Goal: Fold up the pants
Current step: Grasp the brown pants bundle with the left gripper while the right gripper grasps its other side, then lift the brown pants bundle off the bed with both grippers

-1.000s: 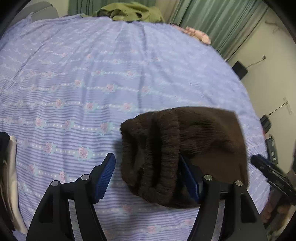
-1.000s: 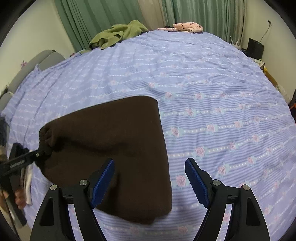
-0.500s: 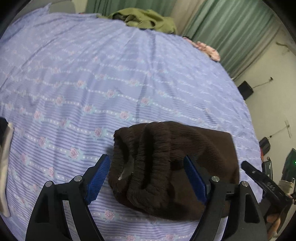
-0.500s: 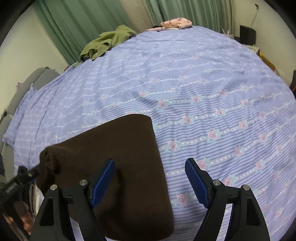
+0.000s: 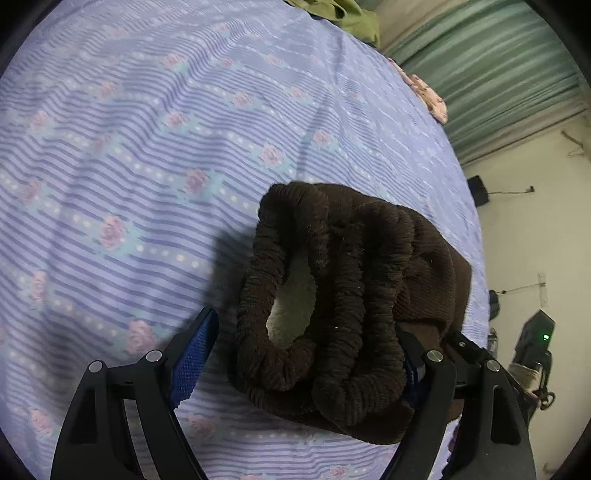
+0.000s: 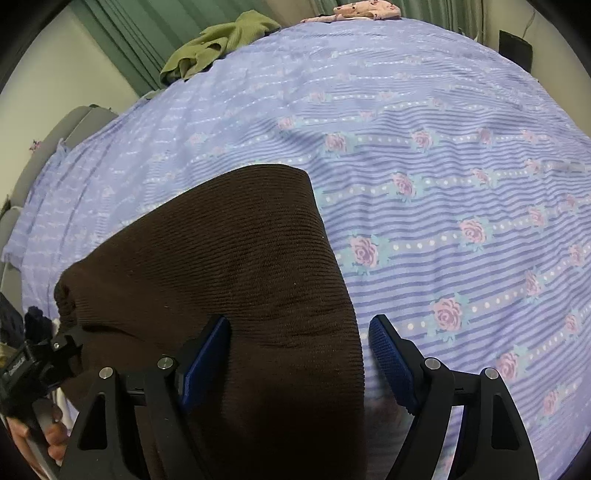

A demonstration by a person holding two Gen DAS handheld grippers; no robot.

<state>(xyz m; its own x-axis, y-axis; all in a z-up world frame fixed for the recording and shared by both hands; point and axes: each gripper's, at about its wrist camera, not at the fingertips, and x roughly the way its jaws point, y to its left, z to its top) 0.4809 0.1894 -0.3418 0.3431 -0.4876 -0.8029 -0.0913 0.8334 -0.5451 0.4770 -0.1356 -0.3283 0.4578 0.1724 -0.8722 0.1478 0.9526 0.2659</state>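
Pants: one brown folded pair lying on the striped bedsheet.
Left gripper: jaws opening around the elastic waistband, left pad clear.
Right gripper: spread wide, astride the pants' edge, not pinching.
Other clothes: two on the sheet's far edge, one green garment and one pink garment.

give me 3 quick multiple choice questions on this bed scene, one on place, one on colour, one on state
1. Where does the olive green garment lie?
A. at the bed's far edge
B. on the brown pants
C. in the right gripper

2. What colour are the pants?
A. pink
B. dark brown
C. grey

3. How does the right gripper stand?
A. shut on the pants
B. open, the pants' edge between its pads
C. shut on the bedsheet

Answers: 1 A, it sits by the curtains; 2 B, the ribbed fabric is dark brown; 3 B, a gap shows beside the right pad.
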